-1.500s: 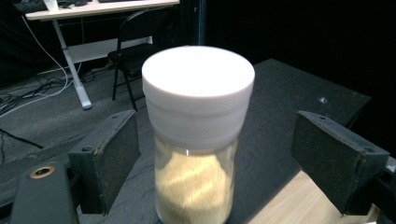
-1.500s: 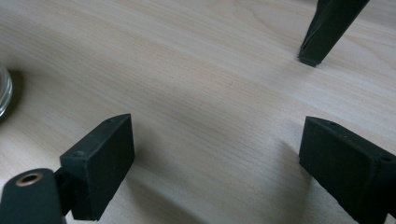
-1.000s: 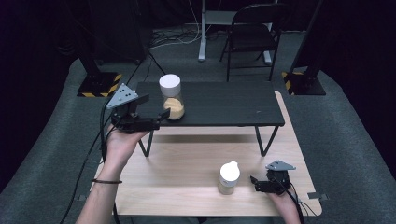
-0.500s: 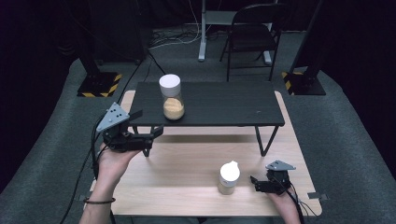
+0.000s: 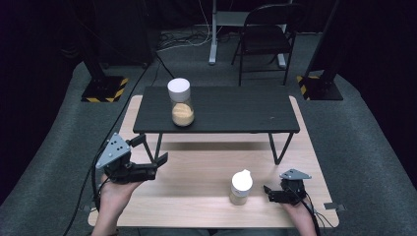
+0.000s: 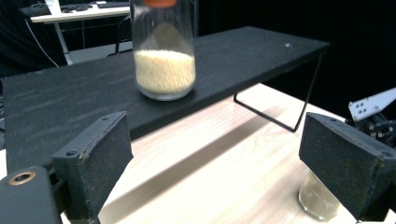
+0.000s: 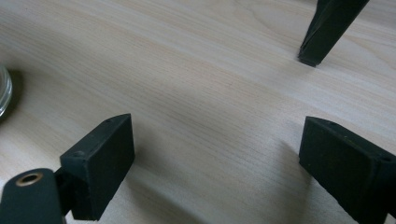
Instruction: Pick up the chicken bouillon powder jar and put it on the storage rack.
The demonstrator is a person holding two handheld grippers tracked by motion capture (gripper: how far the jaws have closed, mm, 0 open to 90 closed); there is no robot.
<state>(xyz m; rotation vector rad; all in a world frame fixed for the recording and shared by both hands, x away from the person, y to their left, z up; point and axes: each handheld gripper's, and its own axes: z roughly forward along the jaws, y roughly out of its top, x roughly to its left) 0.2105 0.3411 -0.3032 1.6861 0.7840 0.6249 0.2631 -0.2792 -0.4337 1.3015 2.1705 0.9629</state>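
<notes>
A glass jar with a white lid (image 5: 180, 102), partly filled with pale grains, stands on the left part of a low black shelf (image 5: 231, 110); the same grain jar (image 6: 163, 51) sits on that shelf (image 6: 70, 98) in the left gripper view. A second, smaller jar with a white lid (image 5: 240, 187) stands on the wooden table (image 5: 196, 177); its base (image 6: 317, 200) peeks out behind the right jaw. My left gripper (image 5: 153, 153) is open and empty over the table's left side. My right gripper (image 5: 269, 191) rests open just right of the small jar.
The shelf stands on thin black wire legs (image 5: 276, 147); one leg foot (image 7: 310, 58) touches the wood ahead of my right gripper. A glass edge (image 7: 3, 91) shows at that view's left. A folding chair (image 5: 265, 34) and stand bases sit on the floor beyond the table.
My left gripper has let go of the grain jar on the shelf and drawn back toward the table's near left, open. The right gripper has stayed still.
</notes>
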